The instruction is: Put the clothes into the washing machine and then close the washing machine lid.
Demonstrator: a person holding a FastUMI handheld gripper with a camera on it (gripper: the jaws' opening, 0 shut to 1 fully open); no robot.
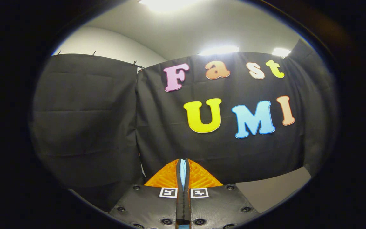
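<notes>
My gripper (183, 168) is held up, facing the black cloth wall (106, 127) of the booth. Its two orange fingers (167, 178) stand pressed together, shut. A thin pale blue sliver (183, 170) shows in the slit between them; I cannot tell whether it is cloth or part of the gripper. Nothing hangs ahead of the fingertips.
The black cloth wall stands close ahead and wraps round to the left and right. A pale grey surface (275, 187) shows low on the right, below the cloth's hem. Above the cloth are a white wall and bright ceiling lights (218, 50).
</notes>
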